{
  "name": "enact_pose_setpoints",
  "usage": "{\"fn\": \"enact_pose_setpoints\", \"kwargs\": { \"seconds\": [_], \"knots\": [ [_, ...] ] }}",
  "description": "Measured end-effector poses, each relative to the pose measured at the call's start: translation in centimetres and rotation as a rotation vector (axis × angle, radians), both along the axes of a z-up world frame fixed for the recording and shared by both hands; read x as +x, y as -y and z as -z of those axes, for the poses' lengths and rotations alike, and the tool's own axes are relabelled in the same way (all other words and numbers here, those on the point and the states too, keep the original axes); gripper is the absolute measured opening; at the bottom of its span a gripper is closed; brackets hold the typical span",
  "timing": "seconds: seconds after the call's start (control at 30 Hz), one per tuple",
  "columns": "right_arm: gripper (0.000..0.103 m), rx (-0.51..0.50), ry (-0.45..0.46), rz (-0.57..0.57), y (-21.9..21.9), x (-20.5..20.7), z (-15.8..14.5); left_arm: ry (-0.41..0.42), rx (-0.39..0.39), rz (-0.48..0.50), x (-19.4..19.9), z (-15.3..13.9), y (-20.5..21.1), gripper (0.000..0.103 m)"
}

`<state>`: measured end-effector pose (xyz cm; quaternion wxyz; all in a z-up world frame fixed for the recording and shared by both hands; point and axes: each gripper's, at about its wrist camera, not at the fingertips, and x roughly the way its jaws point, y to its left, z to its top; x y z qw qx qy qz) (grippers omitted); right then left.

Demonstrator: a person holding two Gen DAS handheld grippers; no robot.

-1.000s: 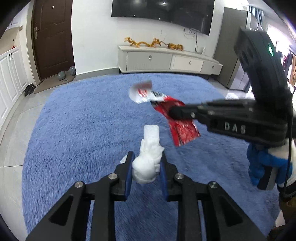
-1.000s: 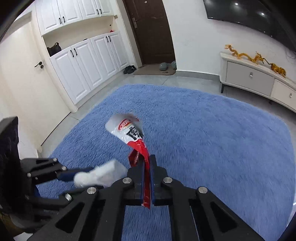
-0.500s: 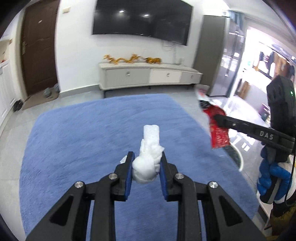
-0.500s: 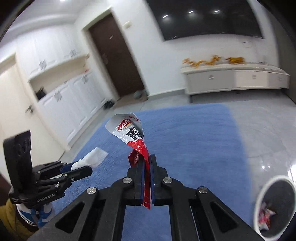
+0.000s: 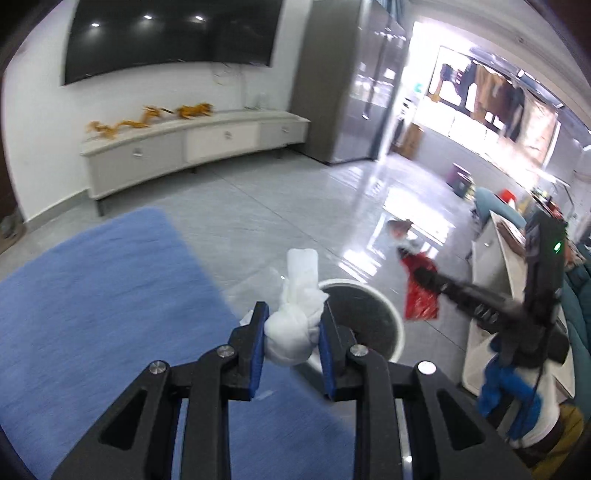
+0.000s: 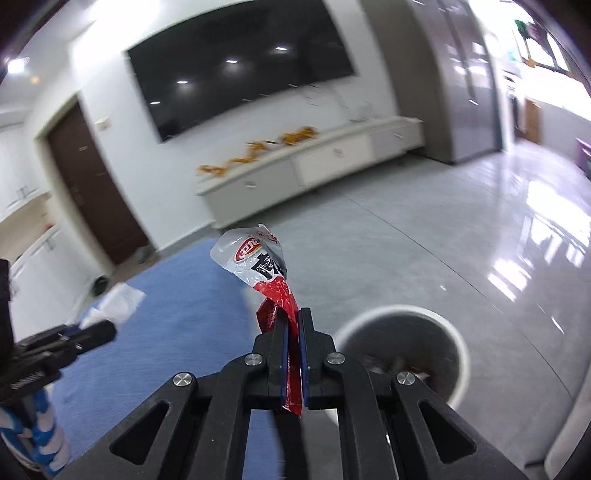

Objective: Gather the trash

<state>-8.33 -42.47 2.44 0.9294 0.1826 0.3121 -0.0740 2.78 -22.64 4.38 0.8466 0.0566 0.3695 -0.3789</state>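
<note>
My left gripper is shut on a crumpled white tissue and holds it in the air, in front of a round white trash bin on the grey tile floor. My right gripper is shut on a red and white snack wrapper, held up just left of the same bin, which has some trash inside. The right gripper with the wrapper also shows in the left wrist view, to the right of the bin. The left gripper with the tissue shows at the left of the right wrist view.
A blue shaggy rug lies left of the bin. A long white TV cabinet stands against the far wall under a wall TV. White furniture and a teal seat stand at the right. A brown door is far left.
Both grippers have swung right, from over the rug to the tile floor by the trash bin, which is now close. Each still holds its piece of trash.
</note>
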Motion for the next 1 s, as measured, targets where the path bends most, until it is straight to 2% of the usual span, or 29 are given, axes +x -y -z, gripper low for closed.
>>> {"fn": "enact_pose_setpoints", "kwargs": {
  "seconds": [0.17,0.3,0.33,0.37,0.4,0.43,0.47,0.53,0.67,0.8,1.0],
  "knots": [
    [0.008,0.044,-0.062,0.094,4.7,0.1,3.0,-0.053,0.01,0.072,1.0,2.1,7.9,0.026],
    [0.008,0.067,-0.102,0.131,7.0,0.2,5.0,-0.119,-0.001,0.099,2.1,4.0,12.0,0.031],
    [0.009,0.078,-0.114,0.147,7.3,0.0,5.5,-0.137,-0.007,0.103,2.4,4.4,12.6,0.04],
    [0.019,0.096,-0.119,0.157,7.9,0.0,6.1,-0.147,-0.012,0.1,2.5,4.8,13.0,0.052],
    [0.026,0.11,-0.119,0.166,8.2,0.0,6.4,-0.162,-0.025,0.097,2.8,5.1,13.5,0.057],
    [0.04,0.122,-0.119,0.178,8.6,0.0,6.8,-0.18,-0.039,0.098,3.2,5.4,13.9,0.059],
    [0.044,0.126,-0.121,0.187,8.9,-0.1,7.0,-0.194,-0.044,0.099,3.4,5.6,14.3,0.059],
    [0.044,0.133,-0.132,0.2,9.5,-0.4,7.5,-0.207,-0.042,0.094,3.7,6.0,14.6,0.059],
    [0.044,0.122,-0.127,0.212,9.2,-1.1,7.2,-0.198,-0.032,0.065,3.5,6.5,13.9,0.059],
    [0.045,0.098,-0.1,0.227,8.0,-1.6,5.9,-0.145,-0.016,0.01,2.9,5.9,12.7,0.059],
    [0.055,0.032,-0.061,0.236,4.9,-2.3,4.1,0.014,0.021,-0.105,0.3,3.8,9.0,0.06]
  ]
}}
